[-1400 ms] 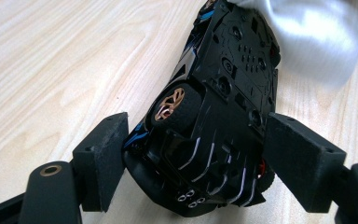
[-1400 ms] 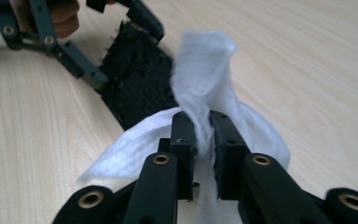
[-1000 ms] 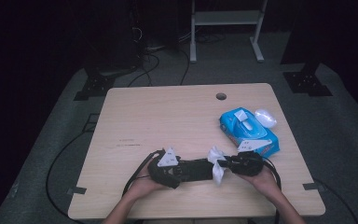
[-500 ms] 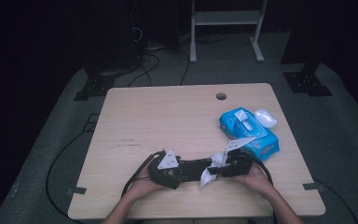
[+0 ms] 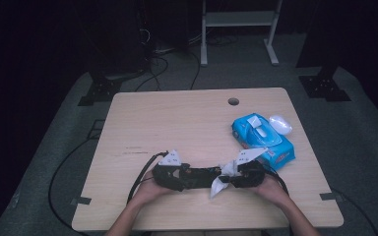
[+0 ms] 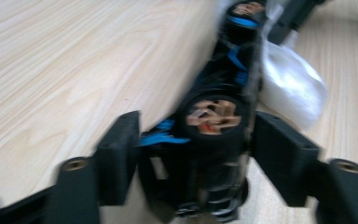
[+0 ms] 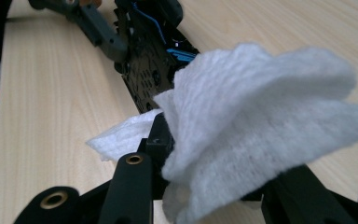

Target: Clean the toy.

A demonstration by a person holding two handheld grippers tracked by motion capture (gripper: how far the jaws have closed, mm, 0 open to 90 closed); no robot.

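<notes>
On the wooden table (image 5: 177,118), a black chassis (image 5: 199,176) lies crosswise, left gripper (image 6: 193,144) fingers clamped on it, right gripper (image 7: 205,186) fingers on a white wipe (image 7: 261,116).

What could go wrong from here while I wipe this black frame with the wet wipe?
1. The black frame with blue wiring sits between the left hand-held gripper jaws, which have just been closing; a loose hold might let it twist.
2. The wet wipe bunches over the right hand-held gripper, whose jaws have just been closing on it, hiding the contact spot.
3. The wipe could snag exposed wiring.
</notes>
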